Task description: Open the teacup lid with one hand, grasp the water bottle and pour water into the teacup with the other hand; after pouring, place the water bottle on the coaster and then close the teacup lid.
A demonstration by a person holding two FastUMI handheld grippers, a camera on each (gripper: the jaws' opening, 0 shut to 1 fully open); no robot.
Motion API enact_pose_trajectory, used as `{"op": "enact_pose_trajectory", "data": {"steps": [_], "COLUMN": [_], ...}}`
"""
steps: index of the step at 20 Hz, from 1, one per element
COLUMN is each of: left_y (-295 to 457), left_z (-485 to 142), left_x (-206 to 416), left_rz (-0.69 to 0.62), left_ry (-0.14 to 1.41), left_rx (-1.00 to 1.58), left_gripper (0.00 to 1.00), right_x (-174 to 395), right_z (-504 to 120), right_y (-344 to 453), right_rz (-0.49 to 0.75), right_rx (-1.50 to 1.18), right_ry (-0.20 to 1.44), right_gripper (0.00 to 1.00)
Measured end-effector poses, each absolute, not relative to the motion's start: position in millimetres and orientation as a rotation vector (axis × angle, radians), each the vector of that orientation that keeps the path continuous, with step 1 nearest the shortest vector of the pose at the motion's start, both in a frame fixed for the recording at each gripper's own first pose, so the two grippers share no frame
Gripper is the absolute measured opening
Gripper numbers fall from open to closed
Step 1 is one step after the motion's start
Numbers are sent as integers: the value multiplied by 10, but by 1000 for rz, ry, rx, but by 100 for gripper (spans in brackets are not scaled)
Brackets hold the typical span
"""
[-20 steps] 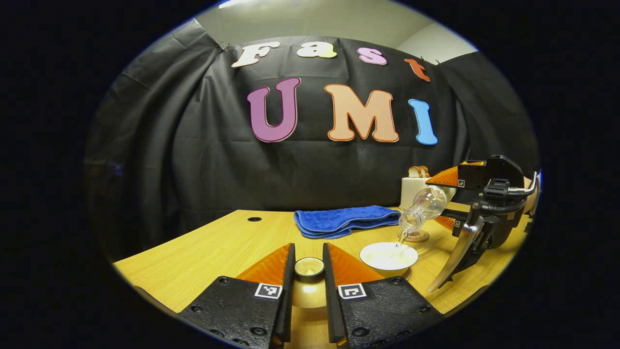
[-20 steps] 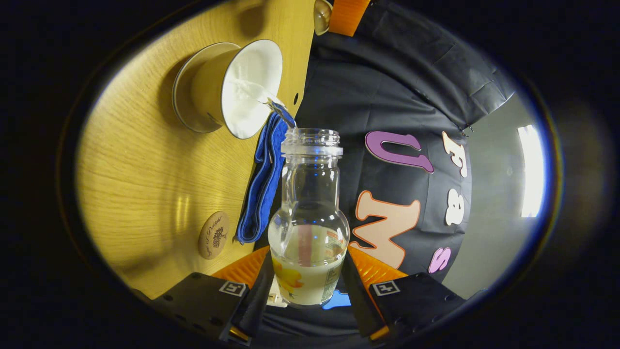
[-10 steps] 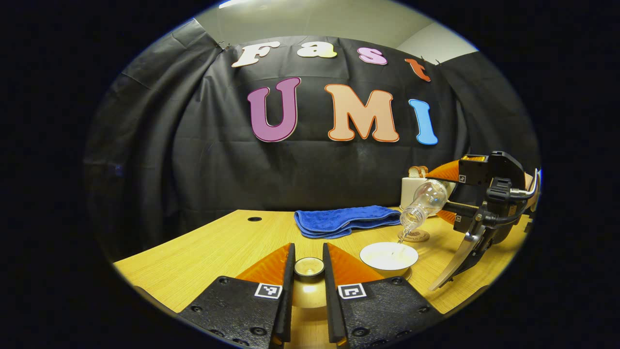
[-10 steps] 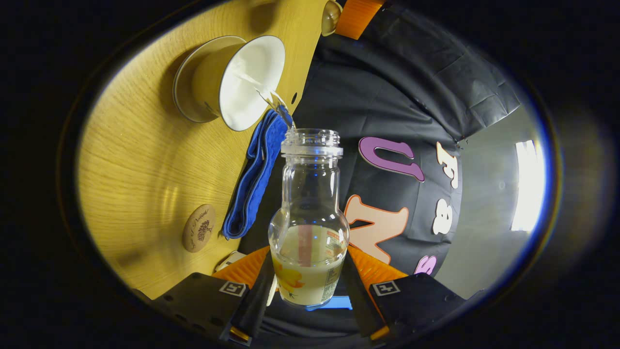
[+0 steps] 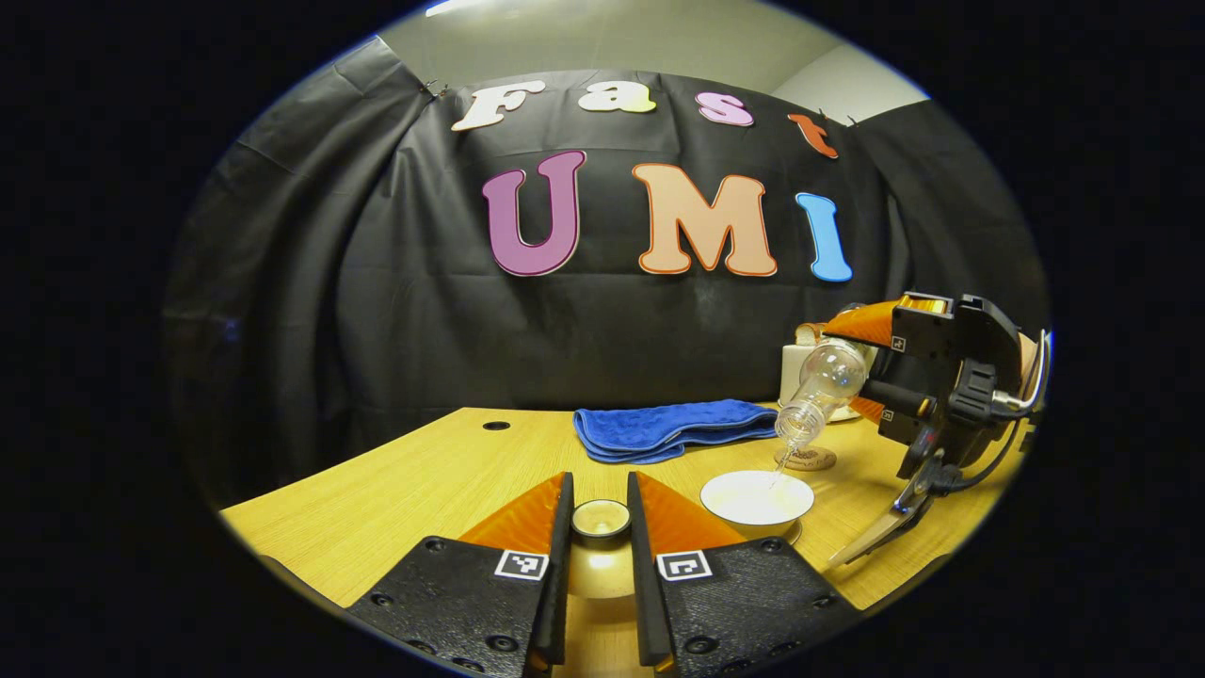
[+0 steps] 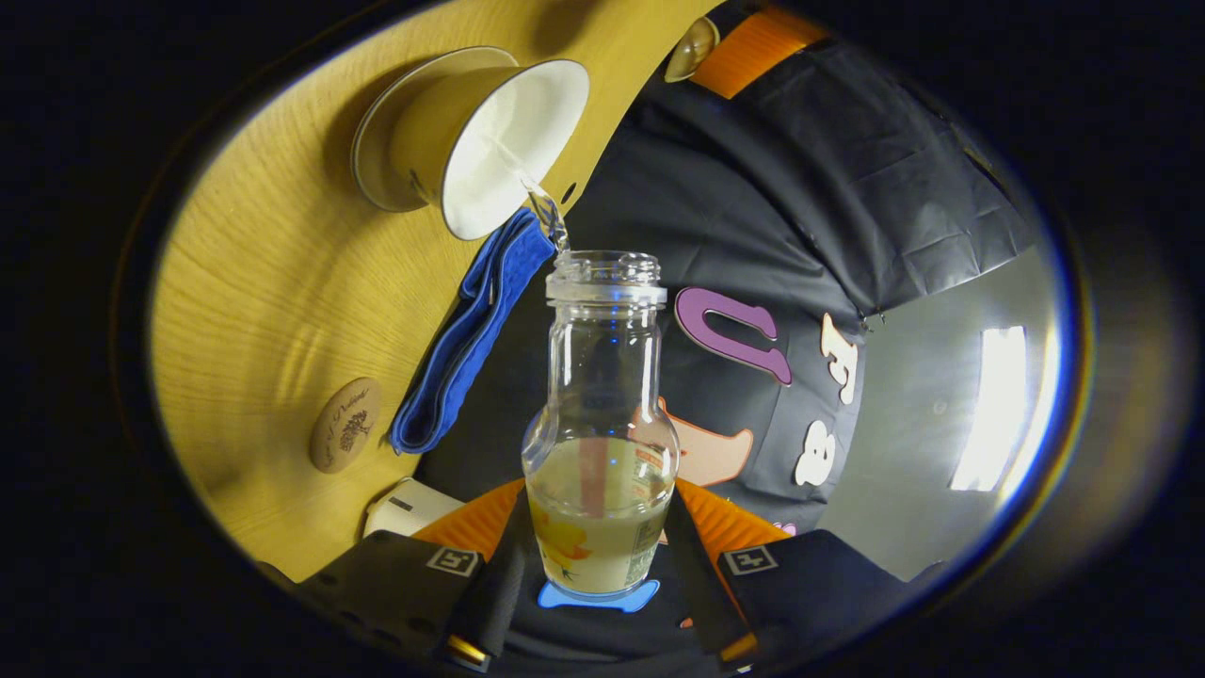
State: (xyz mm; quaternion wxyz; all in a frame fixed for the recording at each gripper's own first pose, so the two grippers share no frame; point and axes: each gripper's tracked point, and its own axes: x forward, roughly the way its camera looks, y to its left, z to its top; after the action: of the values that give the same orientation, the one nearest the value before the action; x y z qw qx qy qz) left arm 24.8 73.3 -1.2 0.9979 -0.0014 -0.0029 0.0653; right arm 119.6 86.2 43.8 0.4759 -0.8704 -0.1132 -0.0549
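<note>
My left gripper point(image 5: 600, 513) is shut on the knob of the teacup lid point(image 5: 601, 518), held low over the wooden table point(image 5: 424, 490). To its right stands the white teacup point(image 5: 756, 497) on its saucer, uncovered. Above the cup my right gripper point(image 5: 871, 372) holds the clear glass water bottle point(image 5: 817, 391) tilted mouth down, and a thin stream of water falls into the cup. In the right gripper view, the gripper point(image 6: 595, 556) is shut on the bottle point(image 6: 601, 424), whose mouth points at the teacup point(image 6: 490, 141). The round wooden coaster point(image 6: 345, 425) lies on the table beyond the cup.
A folded blue cloth point(image 5: 673, 428) lies at the back of the table, near the coaster point(image 5: 810, 460). A white toaster with bread point(image 5: 805, 367) stands at the back right behind the bottle. A small round hole point(image 5: 495, 426) marks the table's far left.
The right gripper has tipped the bottle steeper, base rising, while water keeps running into the cup. The left gripper and lid have stayed still.
</note>
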Motion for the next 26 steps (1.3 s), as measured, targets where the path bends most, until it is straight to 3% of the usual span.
{"op": "enact_pose_trajectory", "data": {"steps": [6,14,20,26], "left_y": [728,734,737,735], "left_z": [-17,-11,-7,-4], "left_x": [250,252,249,245], "left_rz": [130,130,130,130], "left_ry": [-6,-6,-6,-7], "left_rx": [-2,-2,-1,-1], "left_gripper": [27,27,27,27], "right_x": [1206,1223,1218,1140], "right_z": [517,441,270,270], "right_y": [954,908,562,374], "right_rz": [-157,-126,-91,-72], "right_rx": [-2201,-2145,-1766,-1351], "right_ry": [-372,-333,-130,-50], "right_gripper": [78,77,81,80]}}
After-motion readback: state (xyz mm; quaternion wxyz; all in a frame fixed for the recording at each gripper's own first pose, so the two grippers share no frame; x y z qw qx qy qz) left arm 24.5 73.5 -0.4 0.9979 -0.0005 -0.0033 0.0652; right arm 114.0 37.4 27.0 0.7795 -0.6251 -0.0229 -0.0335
